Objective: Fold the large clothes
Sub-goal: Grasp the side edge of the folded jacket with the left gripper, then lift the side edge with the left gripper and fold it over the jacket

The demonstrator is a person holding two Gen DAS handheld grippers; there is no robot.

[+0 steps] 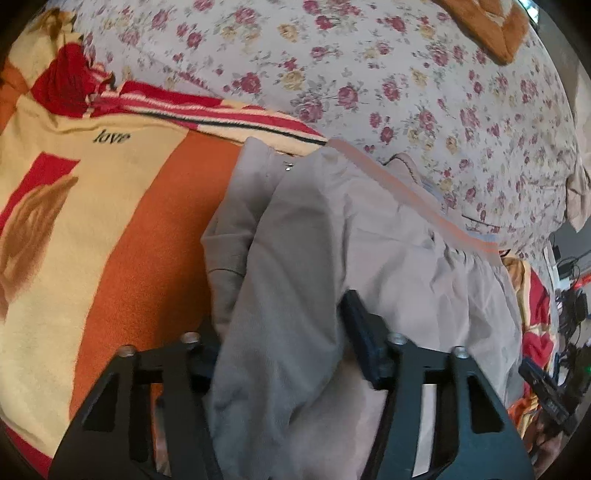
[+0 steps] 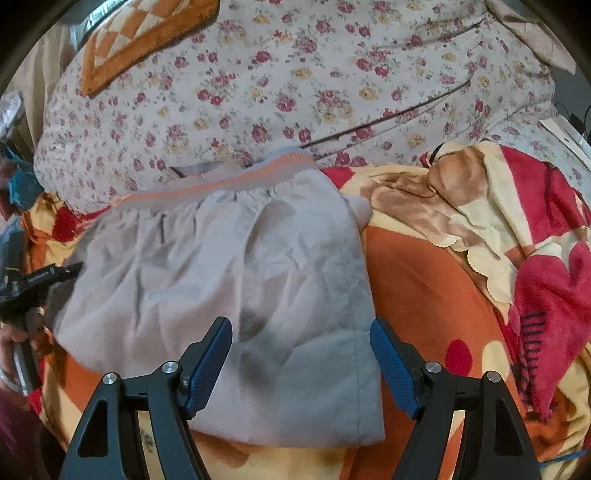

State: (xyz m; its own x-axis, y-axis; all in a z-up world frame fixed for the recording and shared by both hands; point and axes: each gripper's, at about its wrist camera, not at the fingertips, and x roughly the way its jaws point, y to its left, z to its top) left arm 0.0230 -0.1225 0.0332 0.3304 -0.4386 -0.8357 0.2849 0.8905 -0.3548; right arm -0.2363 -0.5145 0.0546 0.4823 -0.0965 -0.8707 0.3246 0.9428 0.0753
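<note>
Grey-beige trousers [image 2: 229, 266] with an orange-striped elastic waistband [image 2: 236, 181] lie partly folded on a bed. In the left wrist view the trousers [image 1: 369, 236] fill the middle, and a fold of the cloth bunches between the jaws of my left gripper [image 1: 284, 332]. The jaws stand wide apart; the left finger is hidden under cloth. My right gripper [image 2: 301, 343] is open, its blue-padded fingers [image 2: 208, 365] hovering over the trousers' near edge. The left gripper also shows in the right wrist view [image 2: 40, 280], at the trousers' left side.
An orange, cream and red fleece blanket [image 2: 436, 288] covers the bed. A floral quilt [image 2: 295, 85] is heaped behind the trousers, with a checked orange cushion [image 2: 140, 33] on it. Cables and devices [image 1: 565, 306] sit past the bed's right edge.
</note>
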